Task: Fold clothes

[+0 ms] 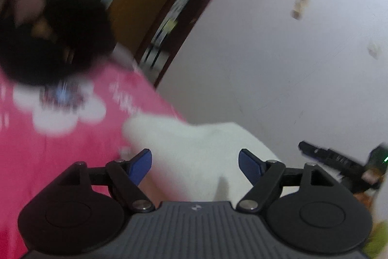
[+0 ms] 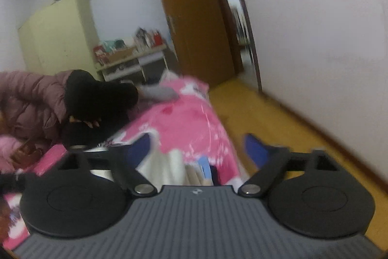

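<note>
Both the left tongs [image 1: 195, 163] and the right tongs [image 2: 197, 149] are wide open and hold nothing above the white cloth [image 1: 194, 149] on the pink bed [image 1: 60, 149].

**Legible Markings: None Confirmed**

No readable text, number or brand name is resolved in either view; both are softened by motion blur.

A small pale emblem [image 1: 196, 207] is moulded on the ribbed grey housing of the left gripper [image 1: 195, 165]; its shape cannot be read as letters. A matching emblem [image 2: 196, 191] is seen on the housing of the right gripper [image 2: 197, 149].

White marks resembling script [image 1: 123, 98] are printed on the pink bedsheet [image 1: 60, 149], beside a white cloud-shaped print [image 1: 70, 111]; no character can be distinguished.

Paper items [image 1: 303, 1] are fixed to the wall; any lettering on them is illegible.
</note>
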Tool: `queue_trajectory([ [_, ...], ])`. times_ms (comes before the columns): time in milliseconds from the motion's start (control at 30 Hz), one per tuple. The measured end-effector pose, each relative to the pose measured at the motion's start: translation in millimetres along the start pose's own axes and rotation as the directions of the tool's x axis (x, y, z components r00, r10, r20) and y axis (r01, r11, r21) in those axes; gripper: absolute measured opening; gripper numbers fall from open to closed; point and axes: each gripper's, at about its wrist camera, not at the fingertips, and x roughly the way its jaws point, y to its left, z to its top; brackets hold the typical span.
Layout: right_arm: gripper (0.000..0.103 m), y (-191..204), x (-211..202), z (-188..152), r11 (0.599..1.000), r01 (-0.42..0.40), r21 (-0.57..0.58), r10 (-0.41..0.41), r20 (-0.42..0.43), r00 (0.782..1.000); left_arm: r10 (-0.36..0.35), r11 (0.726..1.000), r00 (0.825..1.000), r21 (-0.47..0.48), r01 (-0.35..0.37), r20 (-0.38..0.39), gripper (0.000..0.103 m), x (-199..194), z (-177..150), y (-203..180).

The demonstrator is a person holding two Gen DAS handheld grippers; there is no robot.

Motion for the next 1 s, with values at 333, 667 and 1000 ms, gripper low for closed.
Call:
queue_trajectory([
  [333, 0.016, 71.9, 29.3, -87.4, 0.94, 0.028, -0.34, -0.073, -0.121, 0.99, 0.098, 0.86, 0.995, 0.502, -0.088, 0.006, 0.072, 33.4, -62.3, -88.5],
  [667, 0.015, 65.2, 40.3, -76.5, 0.954, 0.079, -0.288, -0.122, -0.135, 0.983, 0.091, 0.848, 0.996, 0.523, -0.091, 0.025, 0.076, 33.4, -69.0, -87.3],
  [1000, 0.014, 108.3, 59.1, -11.7, 0.962, -0.094, -0.258, 0.062, -0.128, 0.99, 0.08, 0.838, 0.994, 0.535, -0.108, 0.076, 0.077, 29.9, -78.4, -90.0],
])
